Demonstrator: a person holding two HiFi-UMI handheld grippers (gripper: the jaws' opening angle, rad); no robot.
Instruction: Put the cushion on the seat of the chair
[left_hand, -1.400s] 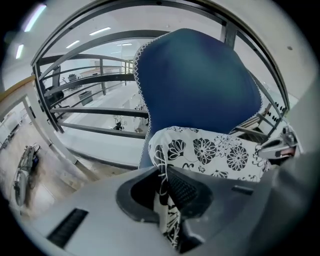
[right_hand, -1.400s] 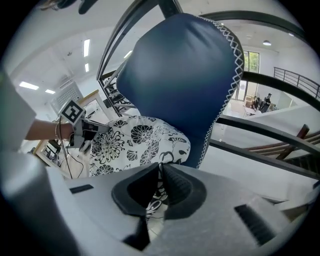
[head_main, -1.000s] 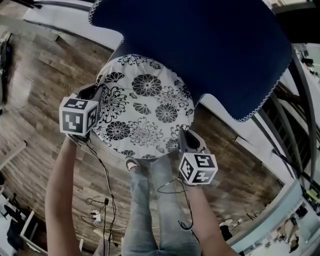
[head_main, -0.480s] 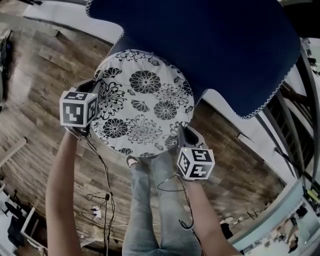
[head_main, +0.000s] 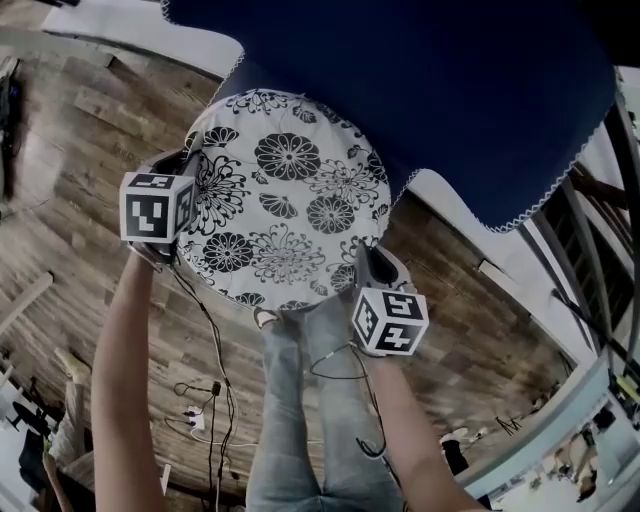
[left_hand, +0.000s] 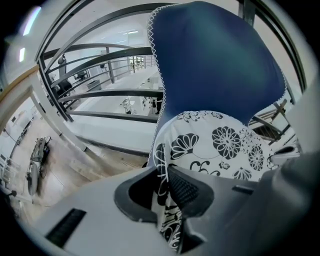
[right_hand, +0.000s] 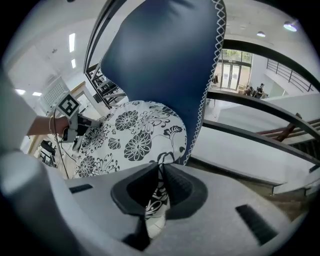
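Black-and-white cushion (head_main: 285, 200), moved nearer chair (head_main: 420, 90)

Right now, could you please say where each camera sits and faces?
Head view: on the person's head, looking steeply down at the cushion, chair back and floor; forearms, legs, left gripper and right gripper show.
Left gripper view: on the left gripper, looking along jaws shut on the cushion's edge toward the chair back; only its grey body shows.
Right gripper view: on the right gripper, jaws shut on the cushion, looking across it to the left gripper and forearm.
Shared: all three show cushion and chair back.
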